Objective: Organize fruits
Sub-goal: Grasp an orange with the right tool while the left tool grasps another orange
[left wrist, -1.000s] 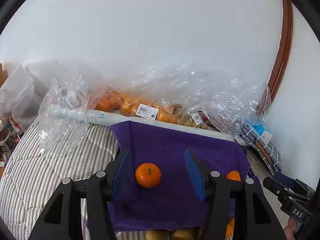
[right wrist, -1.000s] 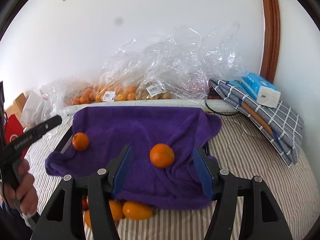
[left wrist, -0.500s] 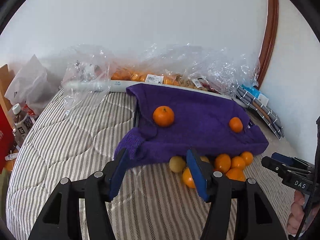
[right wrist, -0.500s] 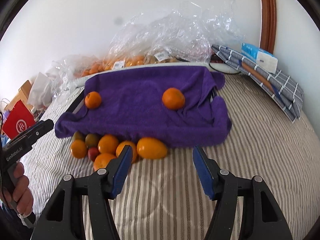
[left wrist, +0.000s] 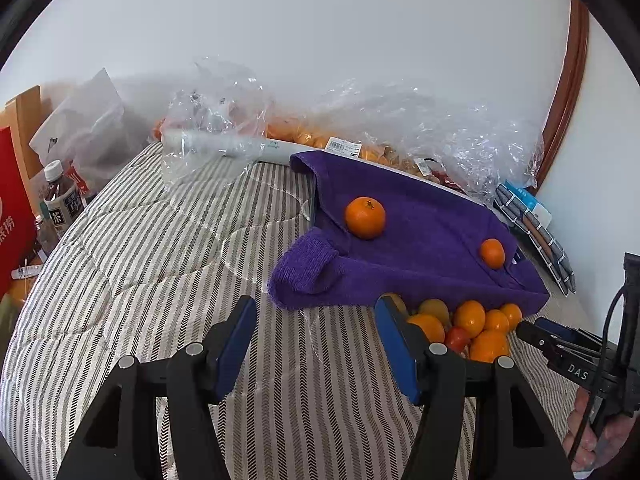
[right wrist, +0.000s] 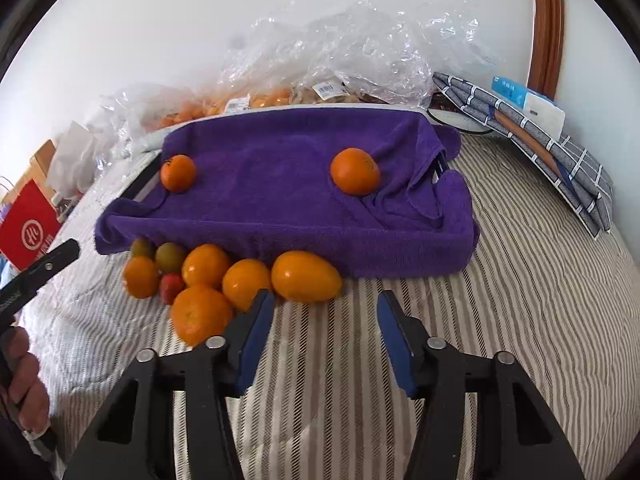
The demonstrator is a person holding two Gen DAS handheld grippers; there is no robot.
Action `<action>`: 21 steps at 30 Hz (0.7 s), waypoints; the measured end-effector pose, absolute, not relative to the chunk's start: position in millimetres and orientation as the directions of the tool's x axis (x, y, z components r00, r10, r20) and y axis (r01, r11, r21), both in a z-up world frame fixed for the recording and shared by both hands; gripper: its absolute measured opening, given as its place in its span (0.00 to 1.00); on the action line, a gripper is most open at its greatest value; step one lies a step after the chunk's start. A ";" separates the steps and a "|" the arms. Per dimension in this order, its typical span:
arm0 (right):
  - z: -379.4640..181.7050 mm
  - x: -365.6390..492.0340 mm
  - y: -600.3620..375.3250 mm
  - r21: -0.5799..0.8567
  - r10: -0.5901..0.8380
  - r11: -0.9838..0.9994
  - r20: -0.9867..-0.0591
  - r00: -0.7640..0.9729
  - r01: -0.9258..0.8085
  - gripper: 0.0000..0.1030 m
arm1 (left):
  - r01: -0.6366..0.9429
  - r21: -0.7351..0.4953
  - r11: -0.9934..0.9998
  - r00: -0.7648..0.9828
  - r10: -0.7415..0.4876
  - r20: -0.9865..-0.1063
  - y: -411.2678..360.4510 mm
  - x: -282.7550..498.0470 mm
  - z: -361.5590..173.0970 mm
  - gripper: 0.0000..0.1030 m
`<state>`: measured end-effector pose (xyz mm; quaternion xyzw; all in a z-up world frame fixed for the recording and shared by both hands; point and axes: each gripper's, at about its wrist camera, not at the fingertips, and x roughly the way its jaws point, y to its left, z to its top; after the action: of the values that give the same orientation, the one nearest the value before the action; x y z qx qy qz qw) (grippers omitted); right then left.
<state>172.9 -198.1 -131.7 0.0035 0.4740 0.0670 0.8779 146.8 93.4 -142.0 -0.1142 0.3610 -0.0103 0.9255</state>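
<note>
Left to right. At far left stand a red paper bag [right wrist: 30,232] and a capped drink bottle [left wrist: 60,200], beside the striped bedcover [left wrist: 140,264]. The left gripper [left wrist: 316,336] hovers over bare bedcover with its blue pads wide apart and nothing between them. Along the far wall lie crumpled clear plastic bags [right wrist: 352,52] holding packaged fruit. Centre: a purple towel [right wrist: 280,200] draped over a tray-like object carries two mandarins, one at its left end [right wrist: 178,173] and one right of centre [right wrist: 355,171], well apart. Against the towel's near edge lies a loose fruit pile [right wrist: 208,276]: several oranges, two small greenish fruits [right wrist: 170,257], one small red fruit [right wrist: 172,285], and a large elongated orange-yellow fruit [right wrist: 306,276] at the pile's right end. The right gripper [right wrist: 326,340] is likewise spread open and empty, just near of that elongated fruit; its left pad overlaps an orange in view. At far right, a folded checked cloth [right wrist: 560,156] with a blue-and-white box [right wrist: 528,102] on it.
</note>
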 end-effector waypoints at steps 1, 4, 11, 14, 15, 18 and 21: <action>-134.9 177.0 -198.4 0.065 0.118 0.991 -0.836 0.535 -0.116 0.48 | -0.066 -0.222 0.973 0.739 -0.102 -0.666 94.0 146.8 -142.3 0.58; -140.4 184.8 -198.2 0.104 0.170 0.982 -0.844 0.509 -0.156 0.48 | -0.068 -0.227 0.971 0.734 -0.106 -0.671 94.5 147.7 -143.7 0.58; -147.0 196.4 -185.4 0.069 0.178 0.971 -0.846 0.503 -0.227 0.49 | -0.060 -0.223 0.973 0.712 -0.115 -0.693 91.9 151.8 -149.6 0.58; -152.7 201.4 -185.3 0.095 0.199 0.968 -0.855 0.480 -0.234 0.32 | -0.035 -0.205 0.978 0.696 -0.123 -0.708 84.9 153.8 -152.8 0.58; -151.9 200.4 -186.2 0.099 0.205 0.967 -0.852 0.481 -0.235 0.32 | -0.019 -0.203 0.979 0.689 -0.134 -0.712 82.0 154.4 -153.6 0.58; -148.2 193.8 -189.3 0.104 0.215 0.965 -0.843 0.493 -0.242 0.32 | 0.029 -0.221 0.975 0.670 -0.183 -0.719 72.6 156.7 -153.7 0.58; -144.3 183.2 -197.1 0.102 0.211 0.967 -0.836 0.506 -0.233 0.32 | 0.062 -0.285 0.956 0.634 -0.258 -0.729 63.3 161.7 -155.9 0.58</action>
<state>183.2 -197.1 -144.3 -0.0118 0.4802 0.1278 0.8677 161.7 63.3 -155.9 -0.1175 0.4185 -0.0893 0.8961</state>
